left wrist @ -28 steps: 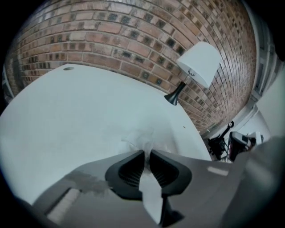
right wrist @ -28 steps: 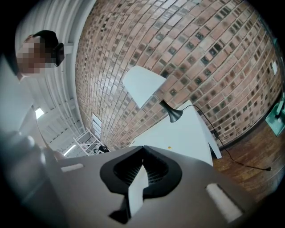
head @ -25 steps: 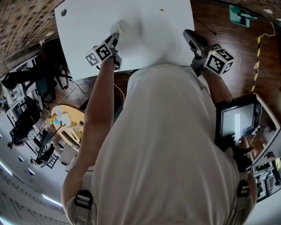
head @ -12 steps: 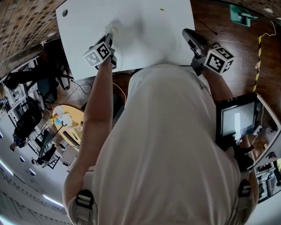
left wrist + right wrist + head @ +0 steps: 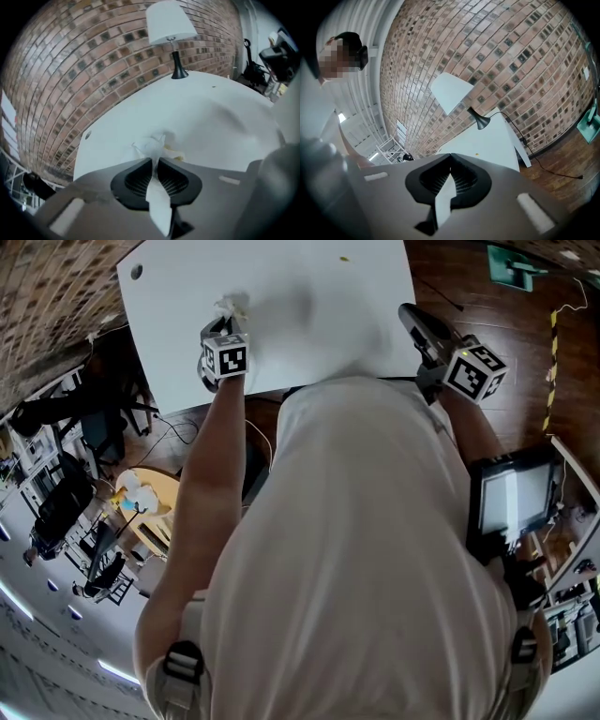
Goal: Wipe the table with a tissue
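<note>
A crumpled white tissue (image 5: 228,307) lies pressed on the white table (image 5: 309,324) near its left side. My left gripper (image 5: 223,322) is shut on the tissue (image 5: 151,146), which sticks out ahead of the closed jaws onto the tabletop (image 5: 206,122); a yellowish smear (image 5: 177,153) sits just right of it. A tiny yellow speck (image 5: 345,259) lies far back on the table. My right gripper (image 5: 407,315) hovers at the table's right edge, tilted up. In the right gripper view its jaws (image 5: 450,161) are shut with nothing between them.
A white-shaded lamp (image 5: 170,29) with a black base stands at the table's far end. A hole (image 5: 137,271) marks the table's left corner. Wooden floor, a green object (image 5: 511,268) and a cable lie right; a monitor (image 5: 511,501) sits lower right. The person's torso hides the near edge.
My left gripper has dragged the tissue leftward and slightly nearer across the table, and its marker cube has turned to face the camera. The right gripper has hardly moved.
</note>
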Motion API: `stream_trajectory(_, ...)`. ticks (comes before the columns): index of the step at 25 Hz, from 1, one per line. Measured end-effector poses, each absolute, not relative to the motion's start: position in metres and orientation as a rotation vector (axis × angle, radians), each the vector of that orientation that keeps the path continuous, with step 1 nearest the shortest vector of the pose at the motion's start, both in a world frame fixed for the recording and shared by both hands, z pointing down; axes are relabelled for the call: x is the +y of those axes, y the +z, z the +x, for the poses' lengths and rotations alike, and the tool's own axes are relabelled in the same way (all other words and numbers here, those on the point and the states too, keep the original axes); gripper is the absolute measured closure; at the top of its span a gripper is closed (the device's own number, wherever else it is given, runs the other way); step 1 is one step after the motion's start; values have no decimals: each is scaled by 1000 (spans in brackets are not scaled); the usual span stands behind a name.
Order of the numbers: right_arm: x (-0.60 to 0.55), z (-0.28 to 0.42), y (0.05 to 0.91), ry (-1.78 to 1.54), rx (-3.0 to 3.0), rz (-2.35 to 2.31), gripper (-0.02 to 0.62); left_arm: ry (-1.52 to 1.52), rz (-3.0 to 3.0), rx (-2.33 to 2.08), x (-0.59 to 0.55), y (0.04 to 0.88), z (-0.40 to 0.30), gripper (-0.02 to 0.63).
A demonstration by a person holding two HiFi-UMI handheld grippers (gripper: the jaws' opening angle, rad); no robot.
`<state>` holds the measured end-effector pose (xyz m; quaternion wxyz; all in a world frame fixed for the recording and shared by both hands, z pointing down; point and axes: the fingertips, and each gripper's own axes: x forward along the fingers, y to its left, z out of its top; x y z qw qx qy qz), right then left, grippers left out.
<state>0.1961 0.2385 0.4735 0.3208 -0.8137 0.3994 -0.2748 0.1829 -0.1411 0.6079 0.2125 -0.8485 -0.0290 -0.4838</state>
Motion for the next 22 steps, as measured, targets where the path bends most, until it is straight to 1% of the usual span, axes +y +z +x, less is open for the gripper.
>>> stream_trajectory(4, 237, 195, 473, -720, 1047, -2134, 588, -1366, -2257, -162, -127, 620, 179, 558)
stream_trajectory(12, 232, 195, 473, -718, 1045, -2127, 588, -1378, -2300, -243, -96, 618, 169, 561)
stream_trajectory(22, 232, 195, 477, -717, 1056, -2125, 588, -1336, -2354, -465, -5, 619, 154, 561)
